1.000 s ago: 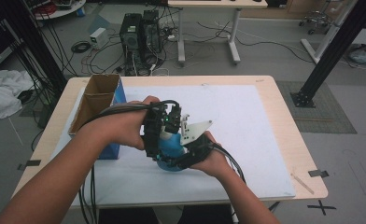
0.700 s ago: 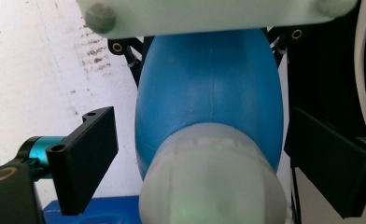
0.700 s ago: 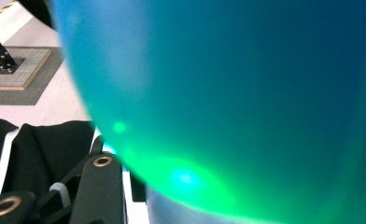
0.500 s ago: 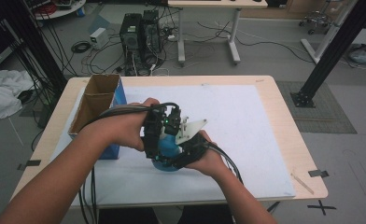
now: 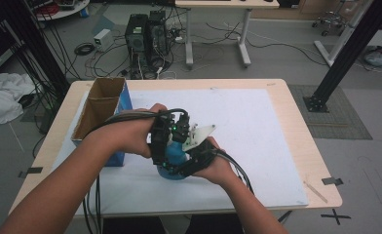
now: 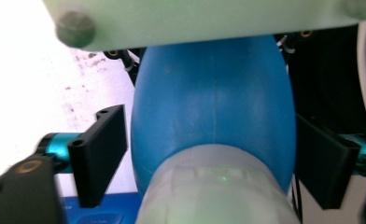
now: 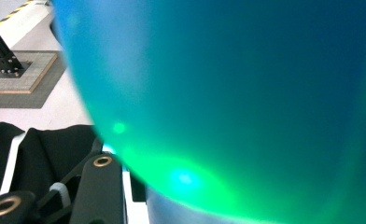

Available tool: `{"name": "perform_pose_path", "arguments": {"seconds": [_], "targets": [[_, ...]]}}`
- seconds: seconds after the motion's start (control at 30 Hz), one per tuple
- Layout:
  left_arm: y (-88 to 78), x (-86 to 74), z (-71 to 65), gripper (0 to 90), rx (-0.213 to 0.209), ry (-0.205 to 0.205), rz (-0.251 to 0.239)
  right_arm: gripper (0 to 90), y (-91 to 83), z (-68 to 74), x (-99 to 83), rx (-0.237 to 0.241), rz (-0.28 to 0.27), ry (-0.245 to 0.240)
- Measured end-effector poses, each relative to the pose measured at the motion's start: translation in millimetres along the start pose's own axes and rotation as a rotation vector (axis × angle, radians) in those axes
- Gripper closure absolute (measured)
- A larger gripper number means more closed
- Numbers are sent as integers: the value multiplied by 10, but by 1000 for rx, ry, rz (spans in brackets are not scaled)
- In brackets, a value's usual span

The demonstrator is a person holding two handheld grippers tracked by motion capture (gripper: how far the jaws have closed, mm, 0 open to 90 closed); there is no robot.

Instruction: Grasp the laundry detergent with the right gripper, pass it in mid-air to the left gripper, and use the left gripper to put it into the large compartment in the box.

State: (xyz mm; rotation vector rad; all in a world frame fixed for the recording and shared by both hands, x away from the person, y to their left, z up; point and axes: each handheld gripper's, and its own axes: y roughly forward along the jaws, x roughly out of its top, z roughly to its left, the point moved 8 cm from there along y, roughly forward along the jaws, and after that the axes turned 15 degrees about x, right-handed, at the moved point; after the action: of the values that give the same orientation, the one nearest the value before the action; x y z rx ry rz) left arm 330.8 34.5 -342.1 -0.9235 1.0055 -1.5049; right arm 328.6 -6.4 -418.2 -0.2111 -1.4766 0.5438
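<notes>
Left gripper view: left tongs (image 6: 209, 154) have just been closing around the blue bottle (image 6: 214, 107), pads nearly touching; right tongs (image 5: 199, 161) grip it.

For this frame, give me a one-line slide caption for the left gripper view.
Left gripper jaws, just closing, flank a blue bottle with a pale grey cap.

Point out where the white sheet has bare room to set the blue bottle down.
Free: the sheet's right half, from the right gripper to the table's right edge, and the far strip. Crowded: the near left, where both hands hold the bottle beside the box.
</notes>
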Motion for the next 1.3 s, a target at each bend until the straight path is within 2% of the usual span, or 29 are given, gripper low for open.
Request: {"name": "perform_pose_path", "arguments": {"seconds": [0.53,0.67,0.9,1.1,1.17,1.3], "targets": [[25,0,-2,247,13,12,3,454,32,-8,2,2,4,4],[26,-17,-6,285,6,16,10,455,40,-14,0,1,5,3],[28,-27,0,294,9,13,11,455,41,-23,-4,2,5,5],[33,-28,1,324,3,23,15,455,47,-27,2,2,1,4],[33,-25,-5,369,1,27,14,455,47,-27,3,1,1,5],[46,-34,-10,375,-4,35,19,455,52,-32,-5,-4,10,5]]}}
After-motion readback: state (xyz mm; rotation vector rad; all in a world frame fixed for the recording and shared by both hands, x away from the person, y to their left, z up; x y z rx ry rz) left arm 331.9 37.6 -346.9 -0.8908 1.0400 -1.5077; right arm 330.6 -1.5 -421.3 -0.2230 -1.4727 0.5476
